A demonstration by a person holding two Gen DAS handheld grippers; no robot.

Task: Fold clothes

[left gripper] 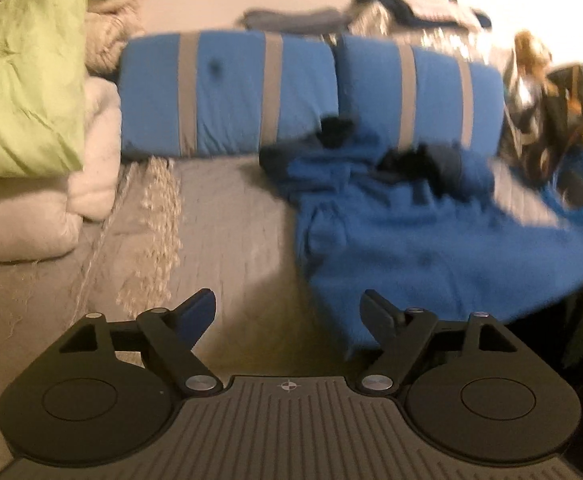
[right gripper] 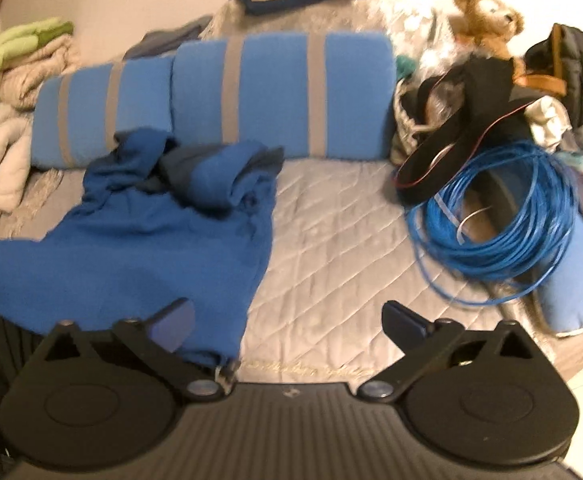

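Right wrist view had the blue garment crumpled on the quilted bed at ten o'clock, below the striped pillows. My right gripper hovered level over the bed edge, jaws spread, empty. My left gripper likewise gaped, the garment at one o'clock. Blue cable coiled at two o'clock.

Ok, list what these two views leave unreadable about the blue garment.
- Blue garment: left wrist view is motion-blurred, so its folds smear.
- Its type: bunched top hides neckline and sleeves, right wrist view.
- Its near hem: covered by the right gripper body; left edge cut off.
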